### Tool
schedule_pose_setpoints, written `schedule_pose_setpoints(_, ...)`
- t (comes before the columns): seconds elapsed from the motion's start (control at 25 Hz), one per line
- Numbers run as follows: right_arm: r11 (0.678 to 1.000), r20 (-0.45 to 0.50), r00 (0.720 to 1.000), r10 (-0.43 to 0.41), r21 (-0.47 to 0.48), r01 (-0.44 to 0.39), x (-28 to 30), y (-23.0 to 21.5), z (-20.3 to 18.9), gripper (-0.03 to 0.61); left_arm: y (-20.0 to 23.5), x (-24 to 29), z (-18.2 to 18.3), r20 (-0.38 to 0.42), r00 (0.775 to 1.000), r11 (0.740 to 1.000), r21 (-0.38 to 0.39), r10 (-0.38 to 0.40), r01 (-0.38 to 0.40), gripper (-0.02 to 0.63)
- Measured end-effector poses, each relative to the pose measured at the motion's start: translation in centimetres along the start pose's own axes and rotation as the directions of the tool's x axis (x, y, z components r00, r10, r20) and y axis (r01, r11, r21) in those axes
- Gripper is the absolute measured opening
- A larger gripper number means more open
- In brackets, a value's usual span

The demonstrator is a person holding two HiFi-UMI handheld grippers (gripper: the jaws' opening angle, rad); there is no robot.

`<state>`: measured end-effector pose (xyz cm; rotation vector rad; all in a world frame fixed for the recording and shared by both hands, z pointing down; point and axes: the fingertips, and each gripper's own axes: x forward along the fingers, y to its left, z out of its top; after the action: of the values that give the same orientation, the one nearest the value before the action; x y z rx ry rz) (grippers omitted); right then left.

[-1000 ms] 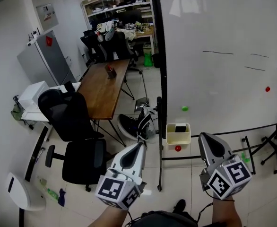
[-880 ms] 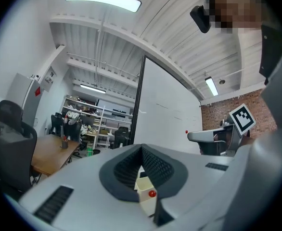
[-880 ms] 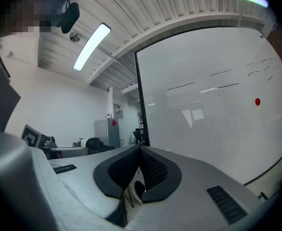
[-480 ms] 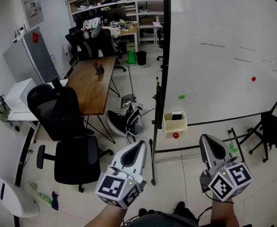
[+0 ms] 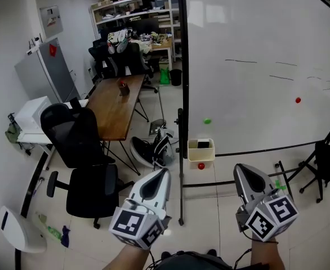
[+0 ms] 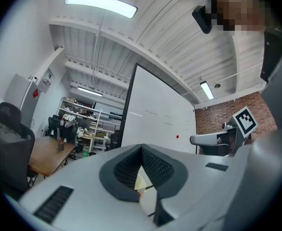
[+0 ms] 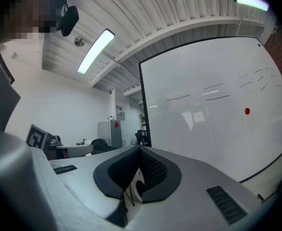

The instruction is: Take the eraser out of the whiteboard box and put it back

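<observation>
A cream whiteboard box (image 5: 201,150) hangs at the lower left corner of the whiteboard (image 5: 255,89), with the dark eraser (image 5: 203,145) lying inside it. Both grippers are held low in the head view, well short of the box and pointing level toward the board. My left gripper (image 5: 160,173) is shut with nothing in it; in the left gripper view a bit of the cream box (image 6: 143,183) shows under its closed tips (image 6: 142,147). Right of it, my right gripper (image 5: 242,169) is also shut and empty, its jaws (image 7: 140,150) meeting at the tip.
A black board post (image 5: 181,151) stands left of the box. Red (image 5: 201,166) and green (image 5: 207,121) magnets sit near the box. A wooden table (image 5: 115,107), black office chairs (image 5: 80,145) and shoes (image 5: 151,148) are at the left; a stand (image 5: 317,167) at the right.
The head view has shifted: the box now appears a little smaller, higher and further left. Both grippers moved slightly with it and stay shut and empty.
</observation>
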<state>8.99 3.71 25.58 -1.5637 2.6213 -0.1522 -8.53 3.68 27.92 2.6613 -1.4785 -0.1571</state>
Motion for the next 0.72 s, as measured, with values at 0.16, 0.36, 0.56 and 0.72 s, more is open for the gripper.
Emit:
schedule_pose_setpoints(0.16, 1.000, 0.001, 1.000, 0.021, 0.008, -0.021, -1.2, -1.0, 0.1, 0.025, -2.1, 0.2, -0.2, -0.006, 1.000, 1.000, 0.001, 0.008, -0.008, 0.026)
schedule_pose_setpoints(0.36, 0.999, 0.007, 0.999, 0.033, 0.011, -0.034, -2.4, -1.4, 0.5, 0.025, -3.6, -0.1, -0.1, -0.006, 1.000, 1.000, 0.009, 0.018, -0.018, 0.026)
schedule_pose_setpoints(0.56, 0.999, 0.007, 0.999, 0.041, 0.012, -0.041, -3.2, -1.4, 0.5, 0.025, -4.2, -0.8, -0.3, -0.011, 1.000, 1.000, 0.012, 0.026, -0.026, 0.026)
schedule_pose_setpoints(0.72, 0.999, 0.012, 0.999, 0.046, 0.009, -0.046, -3.6, -1.1, 0.8, 0.025, -4.6, -1.2, -0.1, -0.005, 1.000, 0.999, 0.017, 0.028, -0.028, 0.027)
